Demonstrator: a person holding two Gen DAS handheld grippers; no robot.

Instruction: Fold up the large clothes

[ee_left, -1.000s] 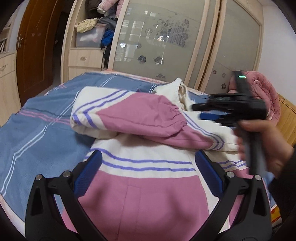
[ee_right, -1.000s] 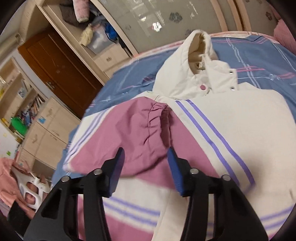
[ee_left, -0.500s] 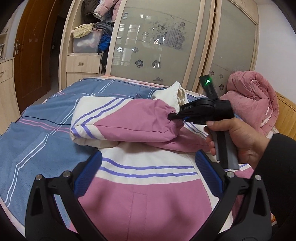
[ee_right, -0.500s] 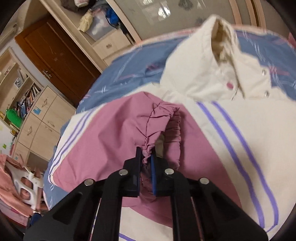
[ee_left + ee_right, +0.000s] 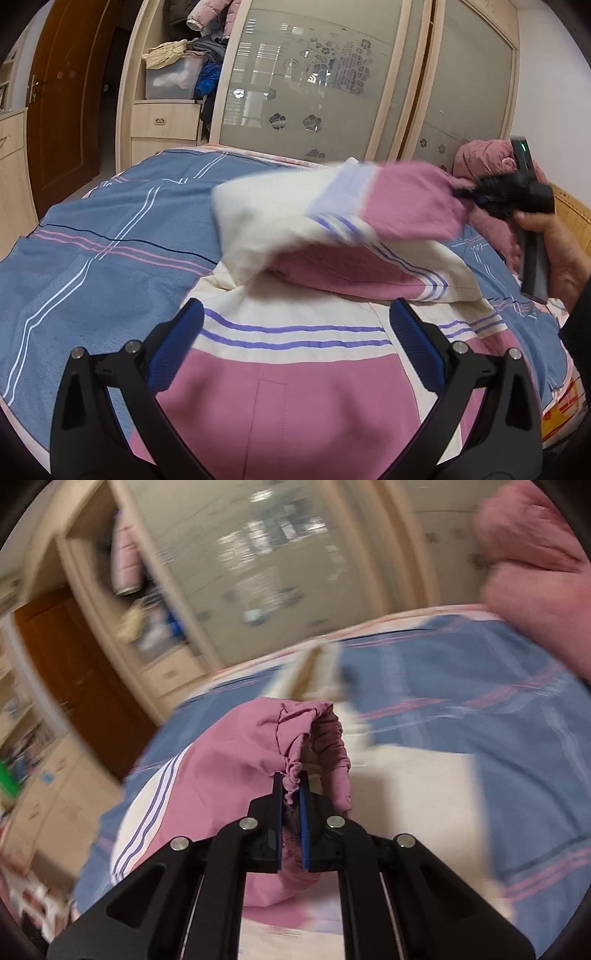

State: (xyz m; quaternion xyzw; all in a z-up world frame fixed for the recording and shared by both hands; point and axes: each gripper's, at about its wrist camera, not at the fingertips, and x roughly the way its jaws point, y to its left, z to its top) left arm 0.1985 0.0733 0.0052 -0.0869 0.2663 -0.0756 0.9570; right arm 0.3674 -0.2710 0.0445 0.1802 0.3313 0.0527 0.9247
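A pink and cream jacket (image 5: 295, 369) with purple stripes lies on the bed. Its sleeve (image 5: 332, 218) hangs lifted across the body, stretched toward the right. My right gripper (image 5: 291, 782) is shut on the sleeve's gathered pink cuff (image 5: 295, 771). The same right gripper (image 5: 476, 195) shows in the left wrist view at the right edge, held by a hand (image 5: 554, 251), pinching the cuff end. My left gripper (image 5: 295, 332) stands open low over the jacket's lower body, with nothing between its blue pads (image 5: 173, 347).
A blue striped bedsheet (image 5: 92, 258) covers the bed. A pink quilt (image 5: 535, 572) is bundled at the far right corner. A wardrobe with glass sliding doors (image 5: 314, 81) stands behind the bed, and open shelves with clothes (image 5: 177, 62) and a brown door (image 5: 66, 103) stand to the left.
My right gripper closed on the sleeve's cuff, then lifted it and swung it to the right, unfolding the sleeve off the jacket's body. The left gripper stayed in place and open.
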